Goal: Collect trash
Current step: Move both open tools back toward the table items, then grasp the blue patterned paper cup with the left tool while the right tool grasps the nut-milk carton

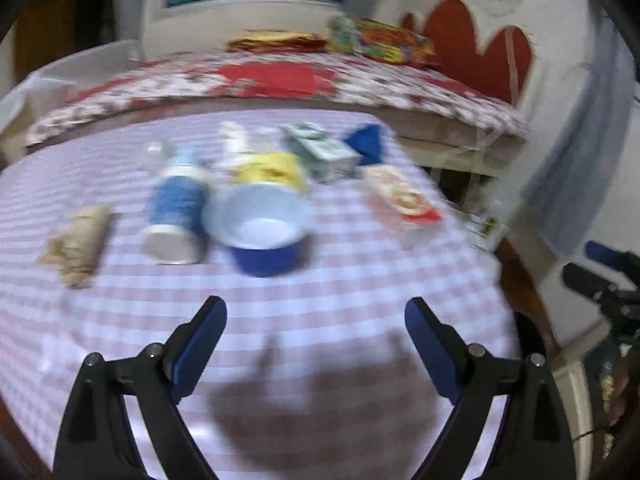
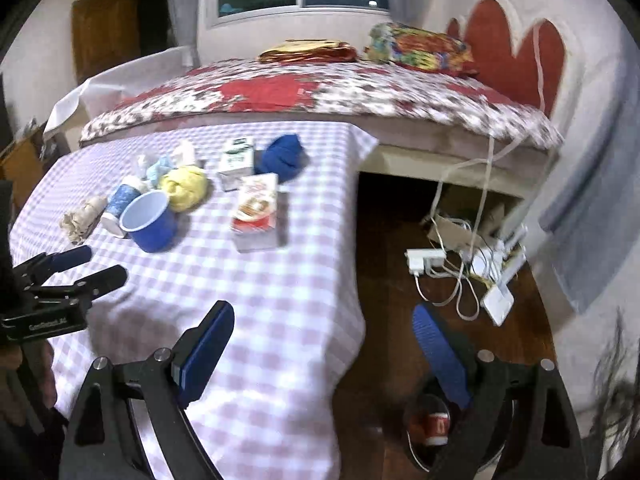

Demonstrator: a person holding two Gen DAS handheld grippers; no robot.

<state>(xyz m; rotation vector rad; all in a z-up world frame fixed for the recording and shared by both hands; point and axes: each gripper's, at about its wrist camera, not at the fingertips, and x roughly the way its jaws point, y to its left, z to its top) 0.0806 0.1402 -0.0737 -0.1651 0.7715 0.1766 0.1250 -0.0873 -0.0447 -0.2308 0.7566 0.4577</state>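
Several items lie on the checked tablecloth (image 1: 320,320): a brown crumpled paper roll (image 1: 76,240), a lying blue-and-white paper cup (image 1: 176,216), a blue mug (image 1: 264,228), a yellow crumpled wad (image 1: 268,170), a green-and-white carton (image 1: 320,150), a red-and-white box (image 1: 400,198) and a blue cloth (image 1: 366,140). My left gripper (image 1: 316,320) is open and empty, above the cloth short of the mug. My right gripper (image 2: 324,328) is open and empty, over the table's right edge. A bin (image 2: 436,428) with a red cup inside stands on the floor below it.
A bed with a floral cover (image 2: 320,96) stands behind the table. Cables and a white power strip (image 2: 428,258) lie on the wooden floor to the right. The left gripper (image 2: 92,268) shows at the left of the right wrist view.
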